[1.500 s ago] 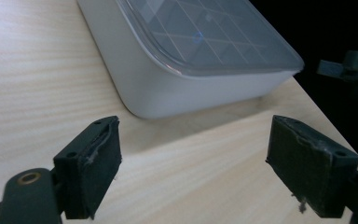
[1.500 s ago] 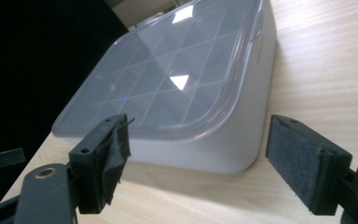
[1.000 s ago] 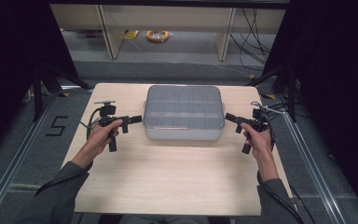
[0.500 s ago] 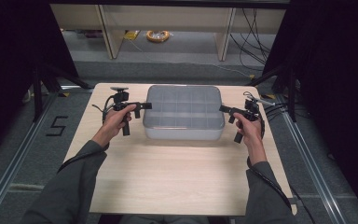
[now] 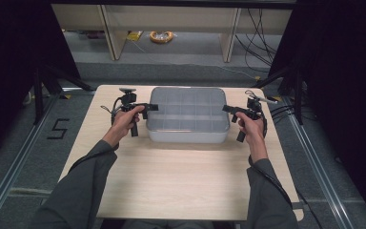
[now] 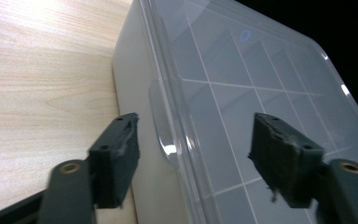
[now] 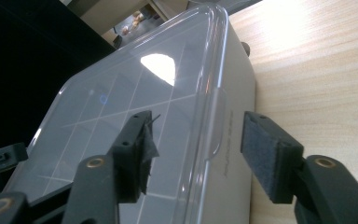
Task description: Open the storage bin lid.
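A pale storage box with a clear, grid-divided lid stands at the far middle of the wooden table. My left gripper is at the box's left side, jaws open. In the left gripper view the gripper straddles the lid's rim, with the lid's clear tab between the pads. My right gripper is at the box's right side, also open. The right gripper view has that gripper astride the right rim and its tab. Neither pair of pads touches the box.
Bare tabletop stretches between the box and the person's forearms. Behind the table are shelf legs and a coil of yellow cable on the floor. A "5" is marked on the floor at the left. Cables lie off the right edge.
Both hands have moved forward and inward. The grippers, which stood beside the box's ends, now reach over its left and right rims.
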### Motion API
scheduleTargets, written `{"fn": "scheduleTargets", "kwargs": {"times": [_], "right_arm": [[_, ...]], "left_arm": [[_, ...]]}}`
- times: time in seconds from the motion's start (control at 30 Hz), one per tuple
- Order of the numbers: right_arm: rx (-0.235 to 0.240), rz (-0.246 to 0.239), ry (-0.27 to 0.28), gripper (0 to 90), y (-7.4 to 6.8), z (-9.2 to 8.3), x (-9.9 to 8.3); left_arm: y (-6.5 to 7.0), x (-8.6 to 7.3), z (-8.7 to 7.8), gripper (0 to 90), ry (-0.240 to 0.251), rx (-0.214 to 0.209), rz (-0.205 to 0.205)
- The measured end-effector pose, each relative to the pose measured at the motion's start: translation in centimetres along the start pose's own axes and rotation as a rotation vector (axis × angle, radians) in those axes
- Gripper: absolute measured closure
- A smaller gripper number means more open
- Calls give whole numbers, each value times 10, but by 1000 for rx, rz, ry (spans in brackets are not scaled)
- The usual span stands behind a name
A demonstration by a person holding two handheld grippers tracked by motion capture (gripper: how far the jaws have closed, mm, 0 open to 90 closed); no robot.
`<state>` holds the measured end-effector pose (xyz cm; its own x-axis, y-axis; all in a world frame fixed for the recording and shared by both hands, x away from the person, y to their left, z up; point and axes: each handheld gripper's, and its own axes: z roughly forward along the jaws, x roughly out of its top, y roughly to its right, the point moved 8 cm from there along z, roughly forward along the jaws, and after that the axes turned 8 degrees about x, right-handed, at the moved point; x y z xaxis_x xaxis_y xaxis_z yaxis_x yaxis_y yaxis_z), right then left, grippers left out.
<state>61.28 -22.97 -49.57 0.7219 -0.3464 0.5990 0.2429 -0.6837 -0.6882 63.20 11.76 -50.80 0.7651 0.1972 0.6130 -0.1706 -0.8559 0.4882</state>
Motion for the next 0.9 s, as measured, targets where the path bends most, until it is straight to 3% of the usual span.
{"fn": "scheduleTargets", "kwargs": {"times": [0.27,0.3,0.47,0.57,0.6,0.67,0.7,0.77,0.8,0.9], "right_arm": [[-6,4,-19,534,-2,6,-1],[-7,22,-1,540,-3,9,-1],[-32,15,21,573,-2,9,-1],[-39,38,13,578,-4,8,-2],[-48,21,30,585,-5,8,0],[-50,45,32,591,-8,7,0],[-53,13,45,600,-9,4,3],[-57,23,57,605,-10,4,4],[-45,-8,83,623,-10,-1,8],[-19,22,108,628,-16,-3,10]], "left_arm": [[4,1,3,389,10,15,7],[4,2,3,406,21,21,7],[5,2,1,440,28,38,14],[4,2,0,460,29,42,9],[4,1,0,471,32,48,11],[4,1,-1,477,36,53,13],[5,1,-2,477,38,51,12],[6,1,-4,478,42,54,19],[7,2,-8,481,40,42,14],[9,5,-12,500,54,34,6]]}}
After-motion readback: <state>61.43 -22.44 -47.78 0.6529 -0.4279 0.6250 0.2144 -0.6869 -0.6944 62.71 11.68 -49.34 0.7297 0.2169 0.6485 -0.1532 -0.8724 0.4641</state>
